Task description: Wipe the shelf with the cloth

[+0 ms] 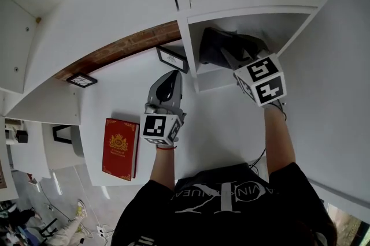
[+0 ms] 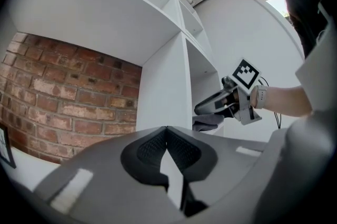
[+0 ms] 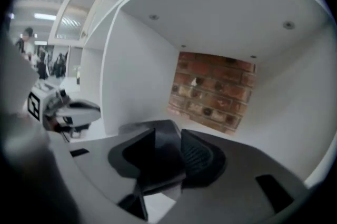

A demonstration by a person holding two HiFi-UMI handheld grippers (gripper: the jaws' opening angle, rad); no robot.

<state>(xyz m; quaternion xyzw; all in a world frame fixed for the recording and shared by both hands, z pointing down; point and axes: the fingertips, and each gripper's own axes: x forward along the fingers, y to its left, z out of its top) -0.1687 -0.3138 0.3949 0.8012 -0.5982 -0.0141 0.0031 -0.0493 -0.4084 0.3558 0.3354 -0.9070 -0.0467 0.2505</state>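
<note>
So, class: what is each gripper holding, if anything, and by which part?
The right gripper pinches the dark cloth by a bunched part; the rest lies on the shelf. The left gripper holds nothing, jaws together.

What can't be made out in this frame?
Head view: shelf surface under the cloth, covered by cloth and right gripper.
Head view: red book cover lettering, too small.
Head view: framed picture content, too small.
Right gripper view: cloth's extent, hidden by the jaws.
</note>
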